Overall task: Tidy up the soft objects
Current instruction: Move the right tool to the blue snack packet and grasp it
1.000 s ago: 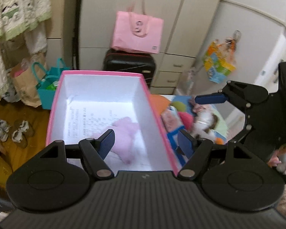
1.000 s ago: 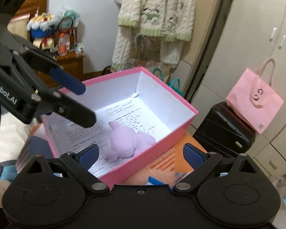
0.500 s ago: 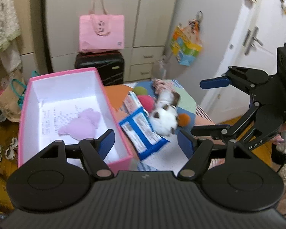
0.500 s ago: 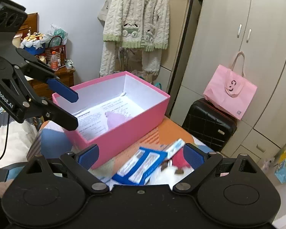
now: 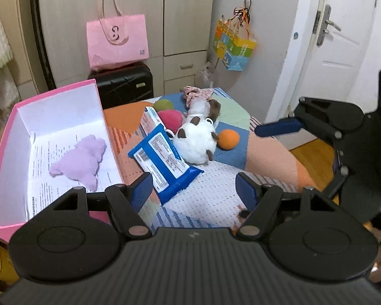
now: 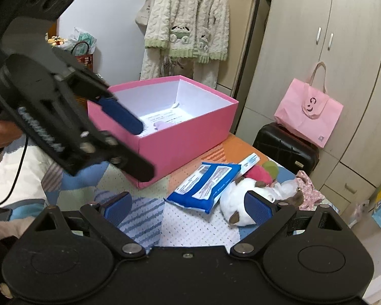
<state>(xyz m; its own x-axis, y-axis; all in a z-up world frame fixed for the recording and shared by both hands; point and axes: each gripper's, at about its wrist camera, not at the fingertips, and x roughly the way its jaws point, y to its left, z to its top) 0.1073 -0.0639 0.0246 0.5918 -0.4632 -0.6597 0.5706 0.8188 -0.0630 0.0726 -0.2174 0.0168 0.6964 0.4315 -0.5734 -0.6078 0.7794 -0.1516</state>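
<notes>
Inside the pink box [image 5: 10, 137] a lilac plush [image 5: 80, 161] already lies stowed; right of the box, the white-and-brown plush dog [image 5: 196, 141] awaits collection, so left gripper [image 5: 194, 190] and right gripper [image 6: 188, 207] hover spread, carrying nothing.

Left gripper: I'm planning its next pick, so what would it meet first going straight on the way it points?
Likely the blue wipes packet lying just ahead between the open fingers of the left gripper, before the white plush dog; depth is uncertain.
</notes>
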